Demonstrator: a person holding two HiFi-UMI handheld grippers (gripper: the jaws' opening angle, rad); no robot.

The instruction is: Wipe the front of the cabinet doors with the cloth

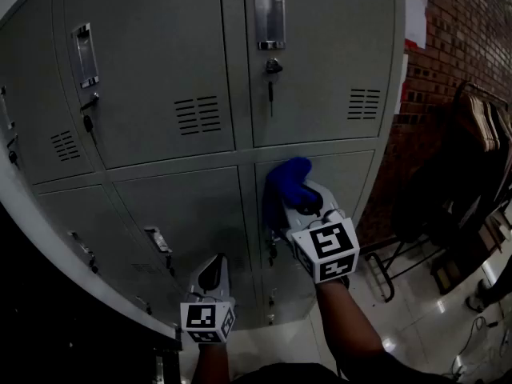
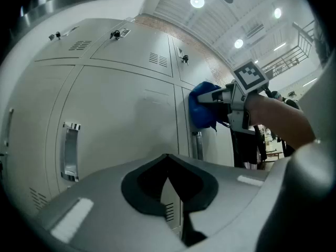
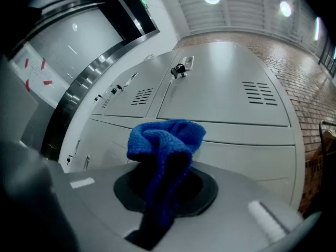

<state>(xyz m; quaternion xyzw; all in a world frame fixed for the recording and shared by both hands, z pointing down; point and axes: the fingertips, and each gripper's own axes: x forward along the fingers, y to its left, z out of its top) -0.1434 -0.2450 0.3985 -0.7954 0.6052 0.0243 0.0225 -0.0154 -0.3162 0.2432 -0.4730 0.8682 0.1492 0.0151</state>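
A bank of grey metal cabinet doors (image 1: 152, 78) fills the head view. My right gripper (image 1: 308, 206) is shut on a blue cloth (image 1: 286, 184), whose bunched end lies at the top left of the lower right door (image 1: 348, 174); whether it presses on the metal I cannot tell. In the right gripper view the cloth (image 3: 165, 140) bulges out of the right gripper (image 3: 164, 180). My left gripper (image 1: 212, 274) hangs lower, before the lower middle door, jaws shut and empty. From the left gripper (image 2: 168, 160) I see the cloth (image 2: 202, 109) and the right gripper (image 2: 223, 96).
Each door has a recessed handle (image 1: 269, 14), a key in its lock (image 1: 273, 70) and vent slots (image 1: 198, 114). A brick wall (image 1: 456, 30) stands to the right, with a rack of dark clothes (image 1: 480, 150) over a glossy floor (image 1: 416, 318).
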